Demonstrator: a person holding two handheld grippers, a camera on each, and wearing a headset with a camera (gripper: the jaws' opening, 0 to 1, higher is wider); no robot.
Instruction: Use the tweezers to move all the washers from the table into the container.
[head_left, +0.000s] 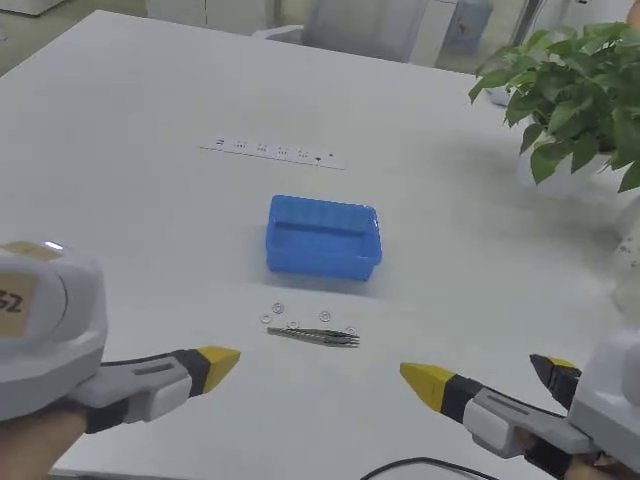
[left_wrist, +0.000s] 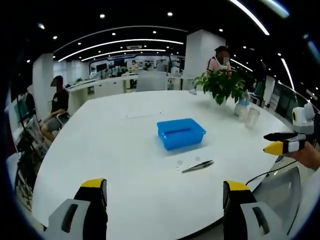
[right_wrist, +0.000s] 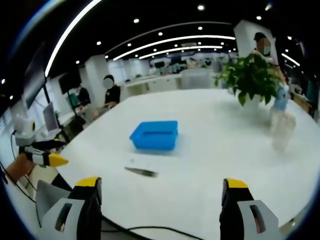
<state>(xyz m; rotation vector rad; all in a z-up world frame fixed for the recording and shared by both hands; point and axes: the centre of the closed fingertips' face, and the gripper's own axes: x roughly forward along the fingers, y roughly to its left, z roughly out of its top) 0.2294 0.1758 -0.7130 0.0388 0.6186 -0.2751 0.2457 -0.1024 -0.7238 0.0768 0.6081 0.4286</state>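
Note:
A blue container (head_left: 323, 237) stands open-topped in the middle of the white table (head_left: 150, 120). Just in front of it lie several small washers (head_left: 278, 308), with the metal tweezers (head_left: 315, 336) flat on the table beside them. My left gripper (head_left: 205, 368) hovers at the lower left, my right gripper (head_left: 490, 375) at the lower right, both short of the tweezers. In the left gripper view the gripper (left_wrist: 164, 187) is open and empty, with the tweezers (left_wrist: 198, 165) and container (left_wrist: 180, 132) ahead. The right gripper (right_wrist: 161, 183) is also open and empty, facing the tweezers (right_wrist: 141, 171).
A potted plant (head_left: 575, 100) stands at the back right. A white strip with small marks (head_left: 272, 152) lies beyond the container. A dark cable (head_left: 420, 465) runs along the near table edge. A clear bottle (right_wrist: 281, 131) stands near the plant. People sit in the background.

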